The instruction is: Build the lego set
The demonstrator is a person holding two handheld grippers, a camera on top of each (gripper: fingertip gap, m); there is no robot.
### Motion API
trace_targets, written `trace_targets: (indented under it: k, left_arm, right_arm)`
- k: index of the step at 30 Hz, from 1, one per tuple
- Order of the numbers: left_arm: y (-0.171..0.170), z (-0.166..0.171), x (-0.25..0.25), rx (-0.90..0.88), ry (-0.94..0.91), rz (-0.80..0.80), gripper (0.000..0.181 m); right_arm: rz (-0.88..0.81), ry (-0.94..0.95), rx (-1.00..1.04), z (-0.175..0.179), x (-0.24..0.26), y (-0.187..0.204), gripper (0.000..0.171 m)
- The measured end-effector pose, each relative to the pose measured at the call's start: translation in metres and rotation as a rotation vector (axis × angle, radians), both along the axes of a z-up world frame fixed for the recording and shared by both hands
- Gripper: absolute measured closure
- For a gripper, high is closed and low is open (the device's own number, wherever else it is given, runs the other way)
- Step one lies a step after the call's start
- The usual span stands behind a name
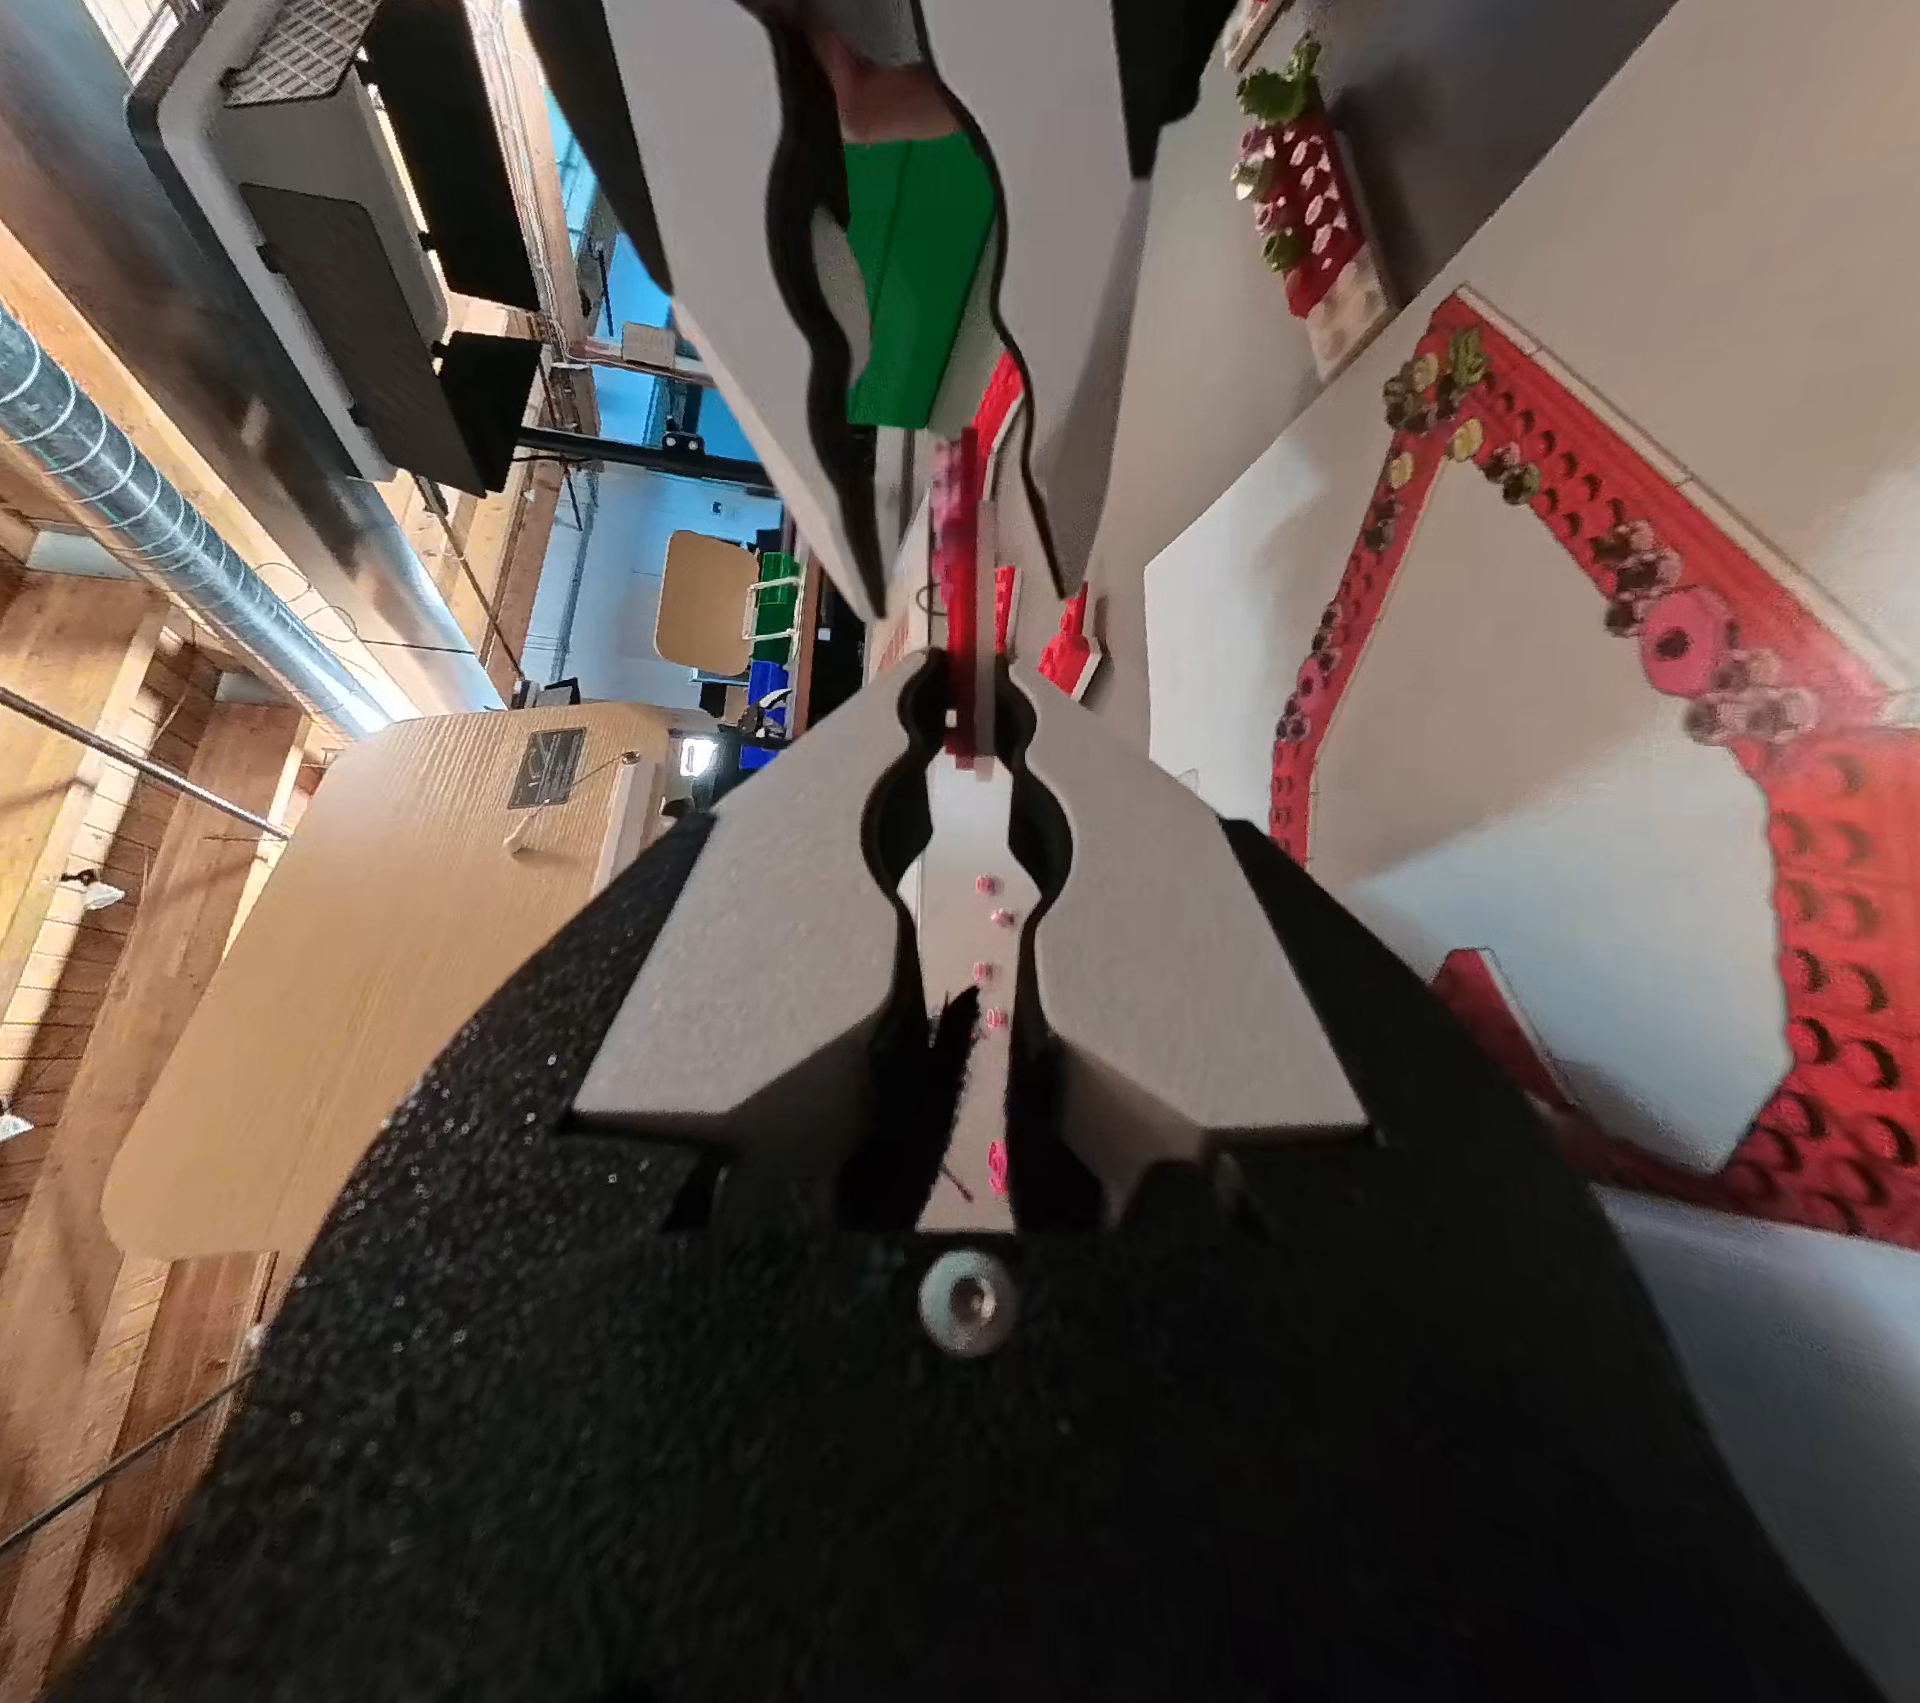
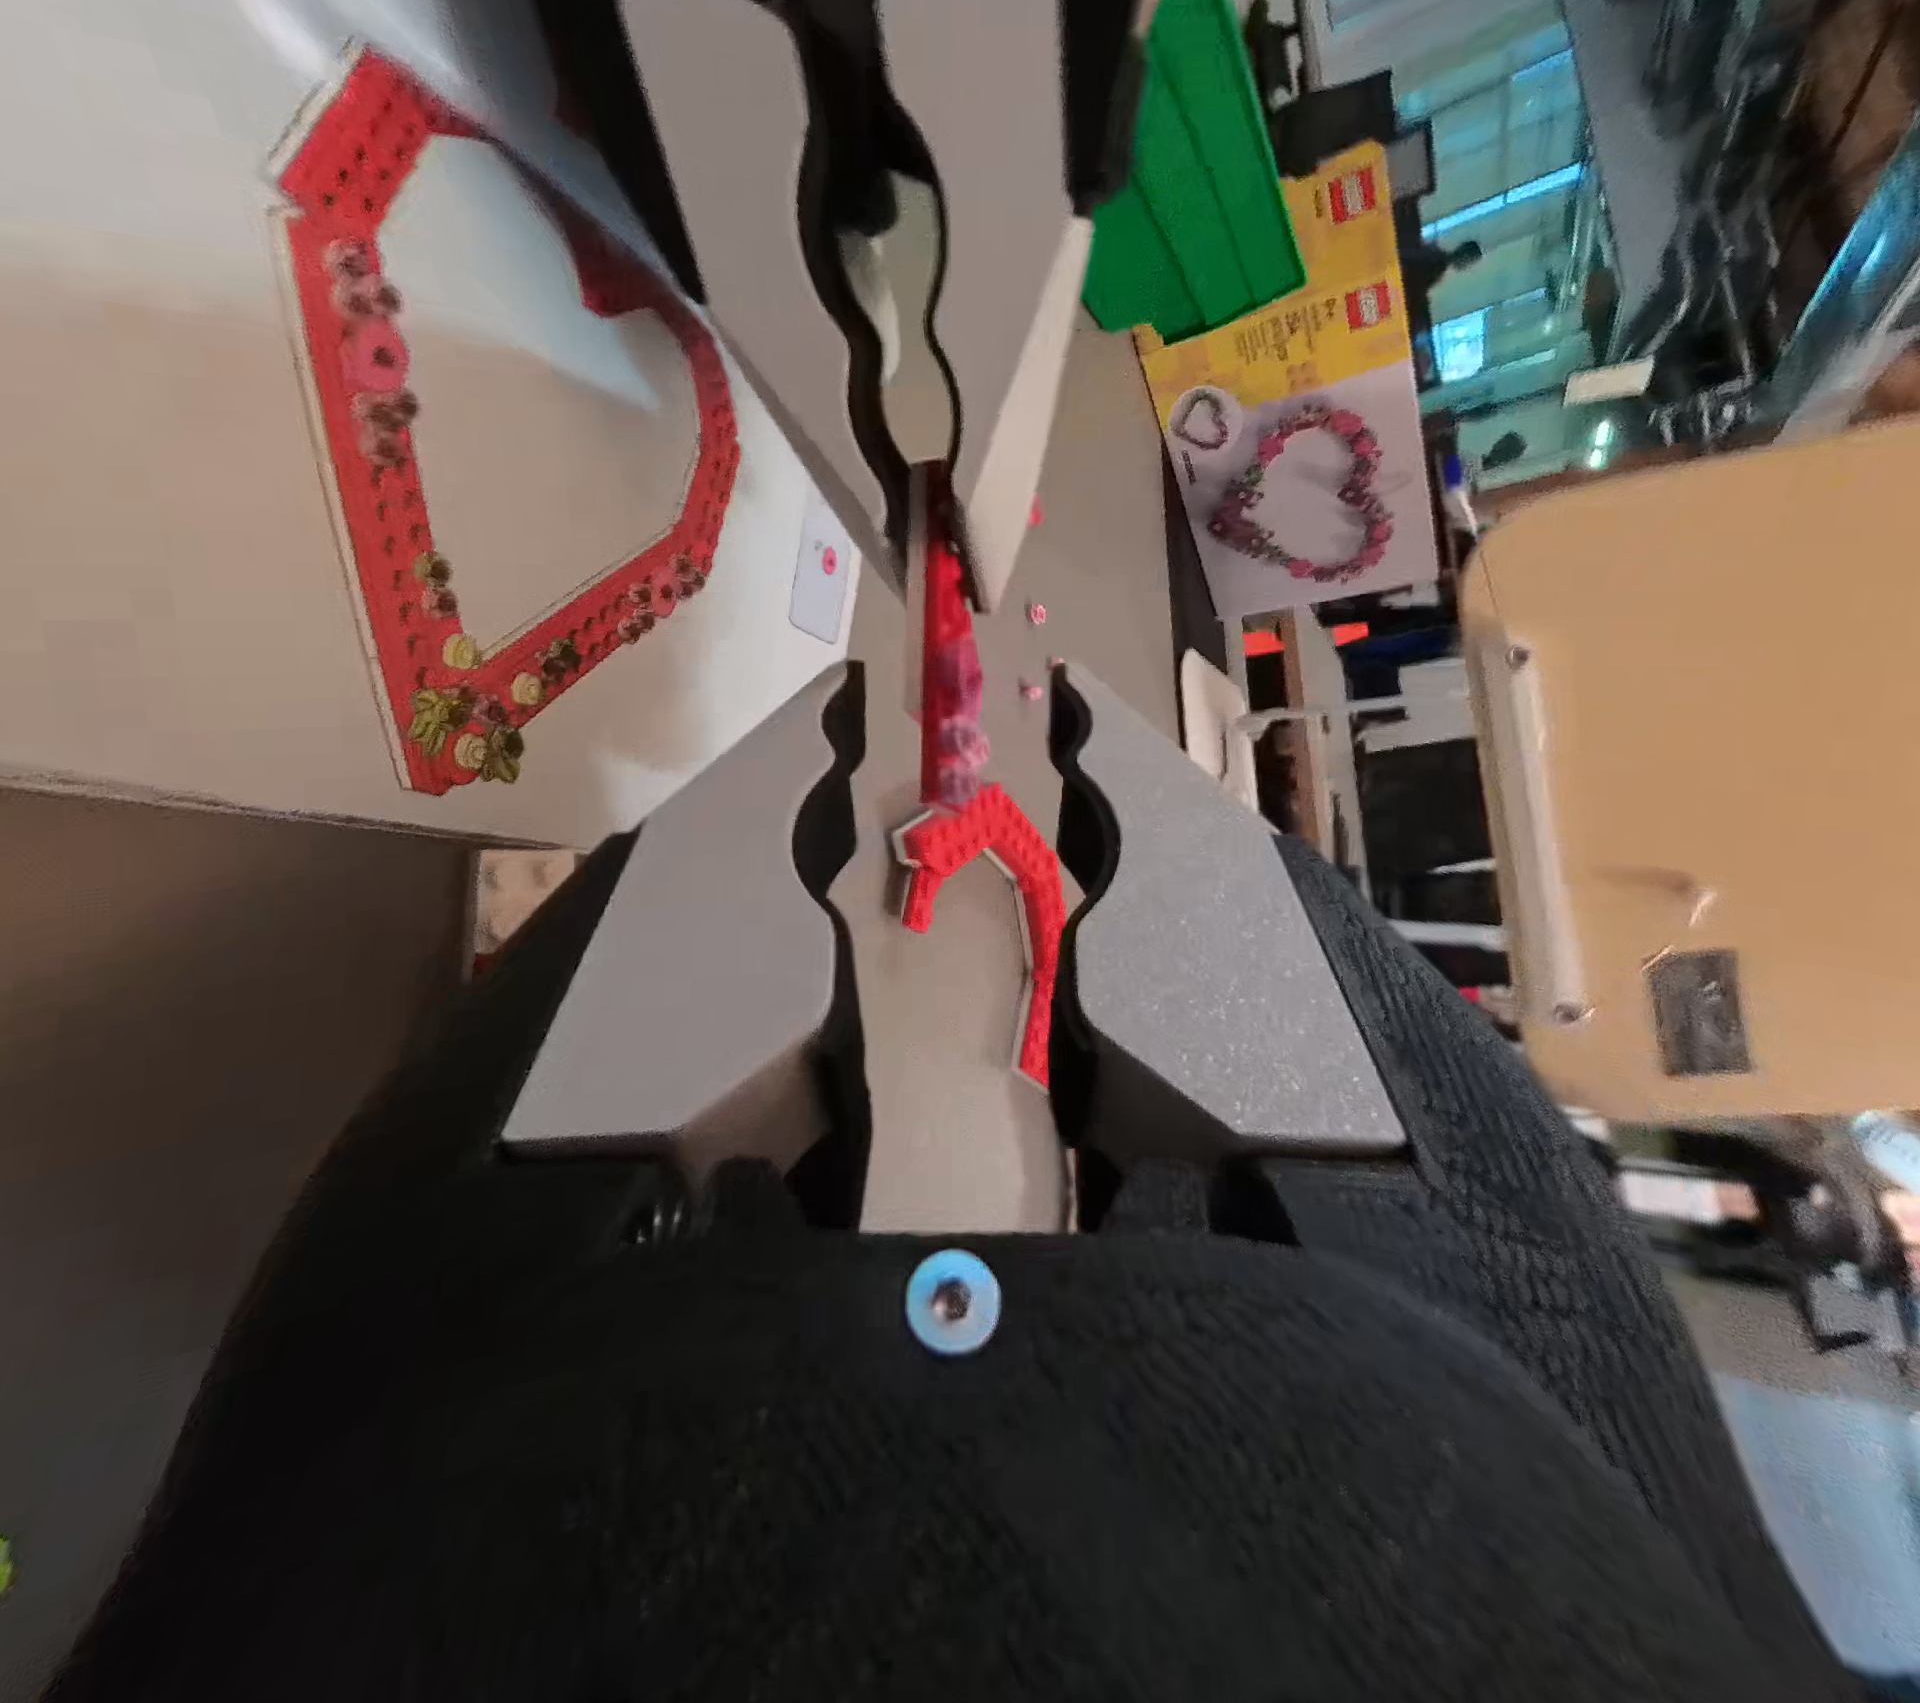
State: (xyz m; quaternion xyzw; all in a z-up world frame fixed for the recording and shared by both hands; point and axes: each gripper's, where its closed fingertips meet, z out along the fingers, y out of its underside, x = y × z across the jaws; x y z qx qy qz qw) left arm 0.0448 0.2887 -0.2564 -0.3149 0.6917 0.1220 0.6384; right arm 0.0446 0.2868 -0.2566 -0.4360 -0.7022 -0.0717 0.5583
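We see our left gripper (image 1: pixel 971 682) pinching a red heart-frame piece (image 1: pixel 968 604) edge-on; only our right view shows our right gripper (image 2: pixel 961 687) spread around it, plus the yellow set box (image 2: pixel 1309 406).

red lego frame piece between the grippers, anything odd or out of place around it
The red lego frame piece is held on edge, not flat. The left gripper is shut on it. A few small pink lego studs lie loose on the grey table beside it, which looks like scatter.
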Motion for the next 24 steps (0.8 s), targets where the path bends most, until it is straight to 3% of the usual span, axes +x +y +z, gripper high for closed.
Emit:
trace_targets:
  k: [2, 5, 8, 14, 17, 21, 24]
  left_arm:
    - [0.003, -0.001, -0.002, -0.007, 0.002, 0.011, 0.176]
    - [0.003, 0.000, -0.003, -0.014, -0.007, 0.011, 0.176]
    - [0.002, -0.001, -0.002, -0.057, -0.021, 0.000, 0.176]
    - [-0.011, -0.008, 0.001, -0.447, -0.099, -0.093, 0.141]
    - [-0.011, -0.003, 0.000, -0.620, -0.164, -0.115, 0.141]
    - [-0.012, 0.007, -0.005, -0.593, -0.192, -0.142, 0.150]
    - [-0.021, 0.011, 0.000, -0.762, -0.233, -0.194, 0.149]
  right_arm:
    - [-0.021, 0.024, -0.019, 0.002, 0.004, 0.002, 0.137]
    - [-0.026, -0.013, 0.040, 0.002, 0.005, 0.002, 0.157]
    - [-0.029, -0.045, 0.118, 0.002, 0.005, 0.001, 0.161]
    - [-0.025, -0.039, 0.339, 0.010, 0.012, 0.003, 0.162]
    - [0.007, -0.061, 0.473, 0.017, 0.014, -0.002, 0.162]
    - [0.020, -0.028, 0.467, 0.020, 0.015, -0.003, 0.162]
    - [0.044, -0.014, 0.501, 0.024, 0.014, -0.006, 0.162]
